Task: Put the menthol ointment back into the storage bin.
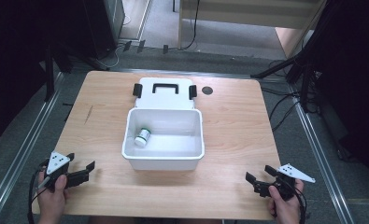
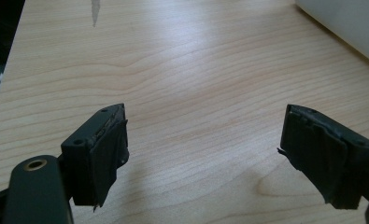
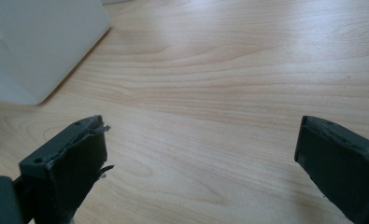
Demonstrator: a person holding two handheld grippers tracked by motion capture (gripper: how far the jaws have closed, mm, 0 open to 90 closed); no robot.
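Observation:
A white plastic box (image 1: 163,156) stands open in the middle of the wooden table (image 1: 233,126), its lid (image 1: 165,93) with a black handle laid flat behind it. Inside, at the left, lies a small white bottle with a green cap (image 1: 142,136). My left gripper (image 1: 81,164) rests near the table's front left corner, jaws wide apart over bare wood (image 2: 205,135). At the front right corner my right gripper (image 1: 259,173) is open too, nothing between its jaws (image 3: 203,154). The box's white corner (image 3: 37,46) sits at the upper left of the right gripper view.
A small dark round hole (image 1: 207,90) marks the tabletop right of the lid. Metal rails (image 1: 28,149) run along both sides of the table, and cables (image 1: 285,105) lie on the floor at the right. A white box edge (image 2: 345,23) shows at the upper right.

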